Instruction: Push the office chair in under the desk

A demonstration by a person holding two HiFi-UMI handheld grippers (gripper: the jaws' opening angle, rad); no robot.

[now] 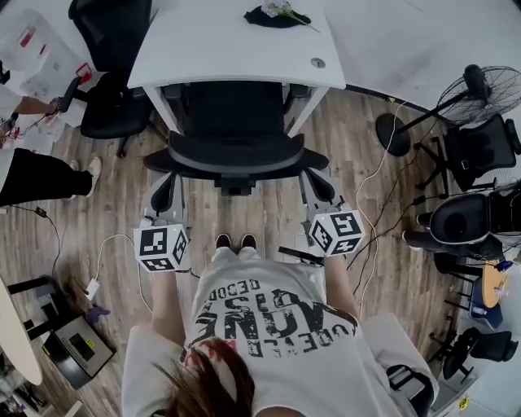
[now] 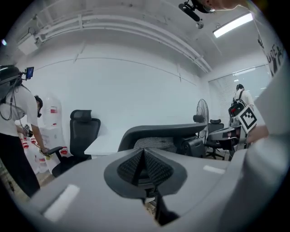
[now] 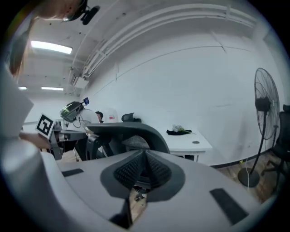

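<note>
We log the left gripper [image 1: 163, 194] with jaws pressed together, nothing between them. The office chair [image 1: 234, 147] stands just ahead and to its right, seat tucked under the white desk [image 1: 212, 49], backrest facing us, its long edge running left to right. Right gripper [image 1: 319, 186] jaws are likewise closed and empty, chair just to its left

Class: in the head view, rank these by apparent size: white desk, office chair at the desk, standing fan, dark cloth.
1. white desk and office chair: too alike to split.
2. standing fan.
3. dark cloth, smallest.
</note>
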